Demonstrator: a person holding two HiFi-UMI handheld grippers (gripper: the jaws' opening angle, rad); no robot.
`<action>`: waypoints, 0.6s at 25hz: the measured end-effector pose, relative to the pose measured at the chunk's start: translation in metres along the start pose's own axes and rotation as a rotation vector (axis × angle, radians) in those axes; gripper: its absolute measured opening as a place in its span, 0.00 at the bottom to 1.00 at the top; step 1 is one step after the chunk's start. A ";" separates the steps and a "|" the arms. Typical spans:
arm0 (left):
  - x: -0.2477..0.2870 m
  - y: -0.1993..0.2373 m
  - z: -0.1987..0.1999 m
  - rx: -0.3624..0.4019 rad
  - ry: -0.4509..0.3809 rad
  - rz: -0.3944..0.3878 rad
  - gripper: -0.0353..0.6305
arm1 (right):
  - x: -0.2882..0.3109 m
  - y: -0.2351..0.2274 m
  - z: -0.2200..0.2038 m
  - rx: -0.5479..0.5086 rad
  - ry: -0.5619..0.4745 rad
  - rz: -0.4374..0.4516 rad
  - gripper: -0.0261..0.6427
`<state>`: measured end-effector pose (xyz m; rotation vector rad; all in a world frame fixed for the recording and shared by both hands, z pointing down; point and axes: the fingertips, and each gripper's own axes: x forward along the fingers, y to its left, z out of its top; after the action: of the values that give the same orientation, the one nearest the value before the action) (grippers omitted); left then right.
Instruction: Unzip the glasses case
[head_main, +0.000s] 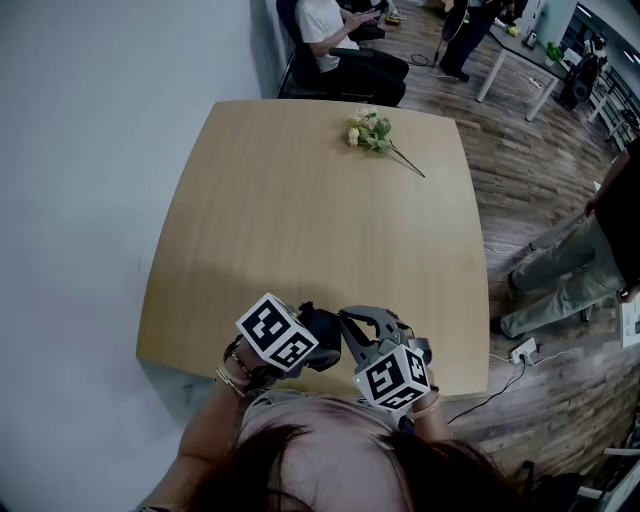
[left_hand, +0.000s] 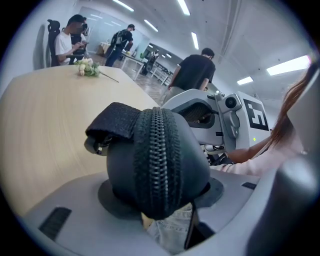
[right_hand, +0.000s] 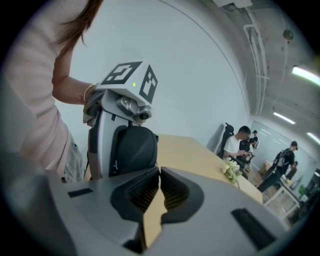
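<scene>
- The left gripper (left_hand: 161, 196) is clamped on a black glasses case (left_hand: 155, 150). Its jaws stand wide, and one round pad presses each side of the case.
- In the left gripper view the case stands end-on between the jaws, with its zipper (left_hand: 159, 165) running from 12 to 6 o'clock down the middle. The teeth are meshed along all of the run that shows.
- A black strap (left_hand: 112, 120) lies across the case's top at about 10 o'clock.
- The right gripper (right_hand: 160, 182) has its jaws brought together, with only a thin slit between the ribbed pads and nothing held in them.
- In the right gripper view the case and the left gripper sit at about 11 o'clock of the right jaws, near but apart from them.
- In the head view both grippers hang over the 6 o'clock edge of the wooden table (head_main: 300, 220), with the case between the two marker cubes.
- A bunch of pale flowers (head_main: 370, 130) lies toward the table's 12 o'clock edge, well apart from the case.
- A seated person (head_main: 340, 40) is beyond that far edge.
</scene>
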<state>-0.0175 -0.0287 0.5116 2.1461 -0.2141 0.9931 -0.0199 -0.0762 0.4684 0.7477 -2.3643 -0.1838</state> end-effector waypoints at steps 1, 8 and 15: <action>0.000 0.000 -0.001 0.001 0.003 -0.001 0.40 | 0.000 0.000 0.000 -0.001 0.000 0.001 0.06; 0.005 0.000 -0.005 0.017 0.043 -0.002 0.40 | -0.001 0.002 0.000 -0.010 0.002 0.009 0.06; 0.006 0.000 -0.008 0.023 0.061 -0.009 0.40 | 0.000 0.003 -0.001 -0.017 0.009 0.013 0.06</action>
<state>-0.0178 -0.0221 0.5192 2.1328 -0.1647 1.0589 -0.0205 -0.0735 0.4696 0.7235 -2.3558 -0.1944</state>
